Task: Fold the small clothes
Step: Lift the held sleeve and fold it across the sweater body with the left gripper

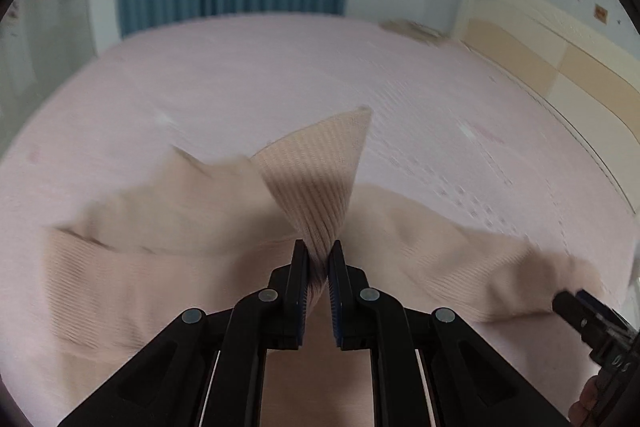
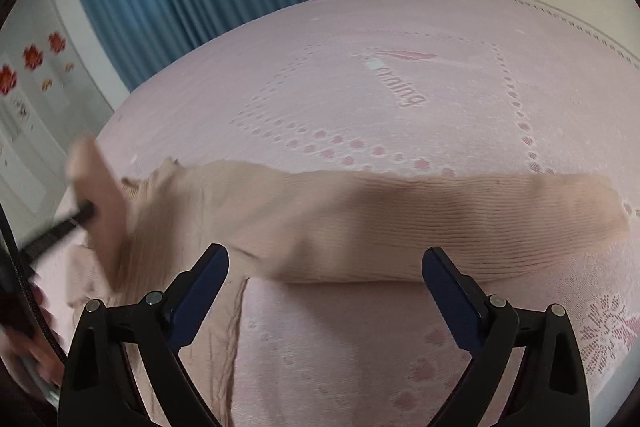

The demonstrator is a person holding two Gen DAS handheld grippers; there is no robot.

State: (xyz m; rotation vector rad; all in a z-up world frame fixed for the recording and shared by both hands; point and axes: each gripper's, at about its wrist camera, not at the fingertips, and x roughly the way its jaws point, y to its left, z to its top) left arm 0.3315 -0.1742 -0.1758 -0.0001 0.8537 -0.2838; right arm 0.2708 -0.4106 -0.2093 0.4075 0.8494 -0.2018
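Left wrist view: your left hand-held gripper (image 1: 319,251) was clenched on a ribbed cuff or hem of the top (image 1: 168,259), and that strip stood up from the pads in a stiff peak. The rest of the peach top lay spread on the pink bed (image 1: 280,67), running left and right across the near part of it. At the far right edge, a finger of your right hand-held gripper (image 1: 576,307) showed beside the end of the sleeve; whether it touched, you couldn't have told from here. To do this fold well, I'd say carry the pinched edge low and across, and lay it flat on the body before letting go, so the fold line stays straight.

Most of the cloth was smeared by motion, so its seams and neckline were hard to read. The near part of the top was hidden behind the gripper's arms.

Right wrist view: your right hand-held gripper (image 2: 325,281) stood released, jaws wide with nothing between the pads, hovering just near of the sleeve (image 2: 460,223), which stretched flat toward the right across the bed (image 2: 400,27). At the left, the left hand-held gripper (image 2: 86,213) held its strip raised, badly blurred. A good grasp here would probably take the sleeve's near edge cleanly, without the bedcover.

A hand (image 2: 24,347) at the near left was cut off by the frame.
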